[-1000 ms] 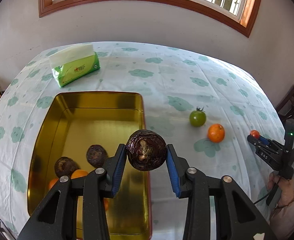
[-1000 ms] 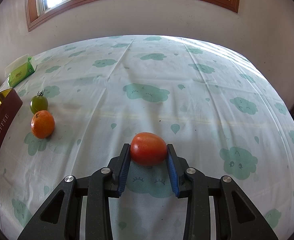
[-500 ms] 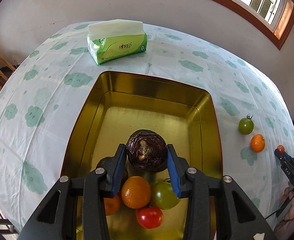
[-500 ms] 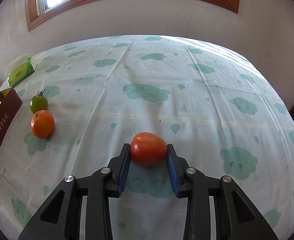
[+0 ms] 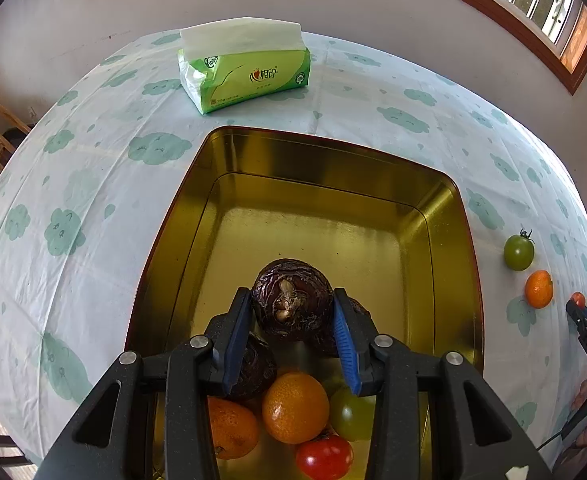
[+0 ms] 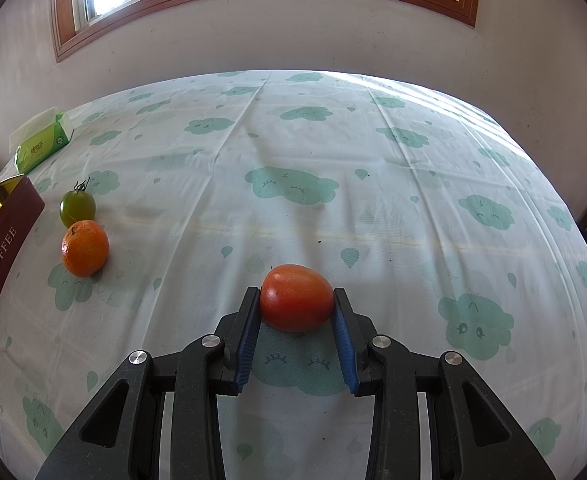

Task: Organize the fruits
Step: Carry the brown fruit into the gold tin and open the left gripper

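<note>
Left gripper (image 5: 292,334) is clamped on a dark wrinkled fruit (image 5: 292,299), hanging over the near end of the gold tin (image 5: 445,208), just above the pile. Already inside at the near edge: two oranges (image 5: 295,407), a green tomato (image 5: 351,416), a red tomato (image 5: 324,457) and more dark fruit (image 5: 253,372). Right gripper (image 6: 296,332) is closed on a red tomato (image 6: 296,297) above the tablecloth (image 6: 413,152). Still out, just beside the tin's right wall: a green tomato (image 6: 77,208) and an orange (image 6: 85,247). So, by my reckoning, well past halfway. The tin's maroon side reads "TOFFEE" beside Chinese characters; the green tissue pack (image 5: 245,76) at the far edge carries Chinese branding too.
</note>
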`<state>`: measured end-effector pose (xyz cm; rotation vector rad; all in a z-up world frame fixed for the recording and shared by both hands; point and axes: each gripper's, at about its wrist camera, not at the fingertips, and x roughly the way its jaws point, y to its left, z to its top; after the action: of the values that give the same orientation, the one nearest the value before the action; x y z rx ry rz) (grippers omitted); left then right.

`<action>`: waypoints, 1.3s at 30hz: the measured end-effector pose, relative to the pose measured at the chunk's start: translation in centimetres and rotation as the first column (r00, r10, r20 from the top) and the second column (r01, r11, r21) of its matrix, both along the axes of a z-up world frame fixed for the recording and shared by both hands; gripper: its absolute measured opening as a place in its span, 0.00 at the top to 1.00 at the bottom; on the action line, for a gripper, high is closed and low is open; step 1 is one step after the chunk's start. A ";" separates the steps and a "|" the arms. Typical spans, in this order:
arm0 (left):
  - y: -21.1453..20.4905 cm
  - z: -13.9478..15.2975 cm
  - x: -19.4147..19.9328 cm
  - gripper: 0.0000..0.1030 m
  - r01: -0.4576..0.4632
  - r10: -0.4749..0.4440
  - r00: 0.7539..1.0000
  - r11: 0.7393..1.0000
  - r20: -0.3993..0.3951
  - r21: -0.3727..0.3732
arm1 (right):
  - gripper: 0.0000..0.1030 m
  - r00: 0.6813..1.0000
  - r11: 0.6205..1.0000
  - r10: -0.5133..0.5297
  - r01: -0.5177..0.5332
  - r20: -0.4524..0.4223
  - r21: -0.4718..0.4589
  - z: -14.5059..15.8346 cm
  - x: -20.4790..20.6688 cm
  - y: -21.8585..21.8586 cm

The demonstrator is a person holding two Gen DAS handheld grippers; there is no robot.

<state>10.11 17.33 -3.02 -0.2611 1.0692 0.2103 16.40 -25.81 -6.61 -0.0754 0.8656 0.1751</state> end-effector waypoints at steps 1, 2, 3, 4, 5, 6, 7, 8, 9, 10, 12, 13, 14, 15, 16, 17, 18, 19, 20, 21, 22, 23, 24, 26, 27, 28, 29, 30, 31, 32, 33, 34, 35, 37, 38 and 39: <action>0.1 0.0 0.1 0.65 0.000 0.000 1.000 1.000 -0.001 -0.002 | 0.65 1.000 1.000 0.000 0.000 0.000 0.000 0.0 0.0 0.0; 0.1 0.0 0.1 0.65 -0.001 0.001 1.000 1.000 -0.002 -0.002 | 0.65 1.000 1.000 0.000 0.000 0.000 0.000 0.0 0.0 0.0; 0.2 0.0 0.1 0.65 -0.004 0.004 1.000 1.000 -0.003 -0.002 | 0.65 1.000 1.000 0.000 0.000 0.000 0.000 0.0 0.0 0.0; 0.2 -0.1 0.1 0.65 -0.007 0.007 1.000 1.000 -0.005 -0.003 | 0.65 1.000 1.000 0.000 0.000 0.000 -0.001 0.0 0.0 0.0; 0.3 -0.1 0.1 0.65 -0.009 0.009 1.000 1.000 -0.005 -0.007 | 0.65 1.000 1.000 0.000 0.000 0.000 -0.001 0.0 0.0 0.0; 0.3 -0.1 0.1 0.65 -0.010 0.010 1.000 1.000 -0.006 -0.010 | 0.65 1.000 1.000 0.000 0.000 0.000 0.000 0.0 0.0 0.0; 0.4 -0.1 0.1 0.65 -0.012 0.012 1.000 1.000 -0.006 -0.010 | 0.65 1.000 1.000 0.000 0.000 0.000 0.000 0.0 0.0 0.0; 0.4 -0.1 0.0 0.65 -0.013 0.013 1.000 1.000 -0.006 -0.010 | 0.65 1.000 1.000 0.000 0.000 0.000 -0.001 0.0 0.0 0.0; 0.4 -0.1 0.0 0.65 -0.013 0.013 1.000 1.000 -0.006 -0.010 | 0.65 1.000 1.000 0.000 0.000 0.000 0.000 0.0 0.0 0.0; 0.4 -0.2 0.0 0.65 -0.016 0.016 1.000 1.000 -0.006 -0.011 | 0.65 1.000 1.000 0.000 0.000 0.000 0.000 0.0 0.0 0.0; 0.5 -0.2 -0.1 0.65 -0.020 0.020 1.000 1.000 -0.007 -0.020 | 0.65 1.000 1.000 0.000 0.000 0.000 -0.001 0.0 0.0 0.0; 0.6 -0.2 -0.1 0.65 -0.021 0.021 1.000 1.000 -0.006 -0.022 | 0.65 1.000 1.000 0.000 0.000 0.000 0.000 0.0 0.0 0.0; 0.6 -0.2 -0.1 0.65 -0.022 0.022 1.000 0.999 -0.006 -0.024 | 0.65 1.000 1.000 0.000 0.000 0.000 0.000 0.0 0.0 0.0; 0.6 -0.3 -0.1 0.65 -0.024 0.023 1.000 0.999 -0.007 -0.024 | 0.65 1.000 1.000 0.000 0.000 0.000 -0.001 0.0 0.0 0.0; 0.7 -0.3 -0.1 0.65 -0.024 0.024 1.000 0.999 -0.009 -0.023 | 0.65 1.000 1.000 0.000 0.000 0.000 0.000 0.0 0.0 0.0; 0.7 -0.4 -0.1 0.64 -0.024 0.024 1.000 0.999 -0.013 -0.021 | 0.65 1.000 1.000 0.000 0.000 0.000 0.000 0.0 0.0 0.0; 0.7 -0.4 0.0 0.64 -0.024 0.023 1.000 0.999 -0.015 -0.023 | 0.65 1.000 1.000 0.000 0.000 0.000 -0.001 0.0 0.0 0.0; 0.8 -0.5 -0.1 0.64 -0.026 0.026 1.000 0.999 -0.013 -0.028 | 0.65 1.000 1.000 0.000 0.000 0.000 -0.001 0.0 0.0 0.0; 0.9 -0.5 -0.1 0.64 -0.028 0.028 1.000 0.999 -0.014 -0.033 | 0.65 1.000 1.000 0.000 0.000 0.000 0.000 0.0 0.0 0.1; 0.9 -0.5 -0.1 0.64 -0.029 0.029 0.999 0.999 -0.014 -0.036 | 0.65 1.000 1.000 0.000 0.000 0.000 -0.001 0.0 0.0 0.0; 0.9 -0.5 -0.1 0.64 -0.029 0.029 0.999 0.999 -0.014 -0.037 | 0.65 1.000 1.000 0.000 0.000 0.000 -0.001 0.0 0.0 0.1; 0.9 -0.5 -0.1 0.64 -0.029 0.029 0.999 0.999 -0.014 -0.036 | 0.65 1.000 1.000 0.000 0.000 0.000 -0.001 0.0 0.0 0.0; 0.9 -0.5 -0.1 0.64 -0.027 0.027 1.000 0.999 -0.013 -0.034 | 0.65 1.000 1.000 0.000 0.000 0.000 -0.001 0.0 0.0 0.0; 0.9 -0.4 -0.1 0.65 -0.025 0.024 1.000 0.999 -0.014 -0.029 | 0.65 1.000 1.000 0.000 0.000 0.000 -0.001 0.0 0.0 0.0; 0.9 -0.4 -0.1 0.65 -0.025 0.025 1.000 0.999 -0.015 -0.031 | 0.65 1.000 1.000 0.000 0.000 0.000 -0.001 0.0 0.0 0.0; 0.9 -0.4 -0.1 0.65 -0.026 0.026 1.000 0.999 -0.014 -0.032 | 0.65 1.000 1.000 0.000 0.000 0.000 0.000 0.0 0.0 0.1; 0.8 -0.5 -0.1 0.65 -0.027 0.027 1.000 0.999 -0.015 -0.027 | 0.65 1.000 1.000 0.000 0.000 0.000 0.000 0.0 0.0 0.1; 0.8 -0.5 -0.1 0.65 -0.029 0.028 0.999 0.999 -0.016 -0.024 | 0.65 1.000 1.000 0.000 0.000 0.000 -0.001 0.0 0.0 0.1; 0.8 -0.5 -0.1 0.65 -0.028 0.028 0.999 0.999 -0.017 -0.024 | 0.65 1.000 1.000 0.000 0.000 0.000 0.000 0.0 0.0 0.0; 0.7 -0.4 -0.1 0.65 -0.028 0.027 0.999 0.999 -0.019 -0.022 | 0.65 1.000 1.000 0.000 0.000 0.000 0.000 0.0 0.0 0.1; 0.7 -0.4 -0.1 0.65 -0.027 0.027 0.999 0.999 -0.021 -0.021 | 0.65 1.000 1.000 0.000 0.000 0.000 -0.001 0.0 0.0 0.1; 0.7 -0.4 -0.1 0.65 -0.029 0.028 0.999 0.999 -0.022 -0.020 | 0.65 1.000 1.000 0.000 0.000 0.000 -0.001 0.0 0.0 0.1; 0.7 -0.4 -0.2 0.64 -0.029 0.029 0.999 0.999 -0.023 -0.021 | 0.65 1.000 1.000 0.000 0.000 0.000 -0.001 0.0 0.0 0.1; 0.6 -0.2 -0.4 0.62 -0.028 0.027 0.999 0.999 -0.020 -0.020 | 0.65 1.000 1.000 0.000 0.000 0.000 -0.001 0.0 0.0 0.1; 0.5 -0.1 -0.6 0.61 -0.030 0.030 0.999 0.999 -0.020 -0.016 | 0.65 1.000 1.000 0.001 -0.001 -0.001 -0.001 0.0 0.0 0.1; 0.5 0.0 -0.7 0.60 -0.029 0.029 0.999 0.999 -0.018 -0.016 | 0.65 1.000 1.000 0.000 0.000 0.000 0.000 0.0 0.0 0.1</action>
<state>9.40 17.82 -2.99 -0.2896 1.0854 0.2305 16.38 -25.73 -6.58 -0.0759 0.8661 0.1754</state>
